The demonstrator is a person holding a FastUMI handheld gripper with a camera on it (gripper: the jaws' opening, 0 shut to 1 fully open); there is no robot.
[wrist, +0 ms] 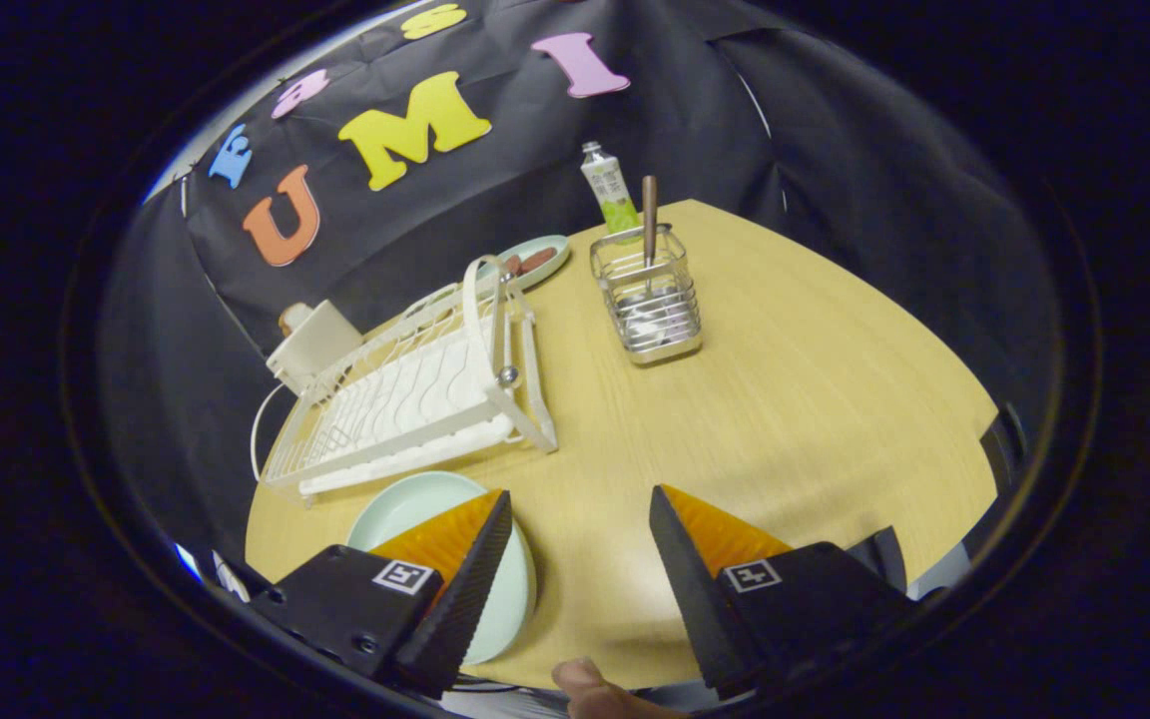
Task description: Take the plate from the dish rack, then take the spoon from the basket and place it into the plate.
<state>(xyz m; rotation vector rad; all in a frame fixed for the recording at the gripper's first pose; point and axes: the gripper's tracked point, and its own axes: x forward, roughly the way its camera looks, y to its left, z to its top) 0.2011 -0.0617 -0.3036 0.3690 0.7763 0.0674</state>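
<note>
The gripper [580, 509] stood wide open with nothing between its fingers, only bare tabletop showing in the gap. Its left finger covered much of the plate [415, 509], a round, smooth, pale green dish lying flat on the wooden table [785, 399] just in front of the dish rack [415, 394]. The rack was white wire with a curved handle hoop, and its far end was hard to make out. The spoon [649, 220] stood upright in the basket [647, 300], a square, shiny metal wire holder; only the spoon's handle rose clear, its bowl blurred behind the wires. Behind the basket stood a small bottle [610, 190], and beside the rack's far end a second dish [535, 262] held brownish items too small to identify. Open table lay between fingers and basket.
</note>
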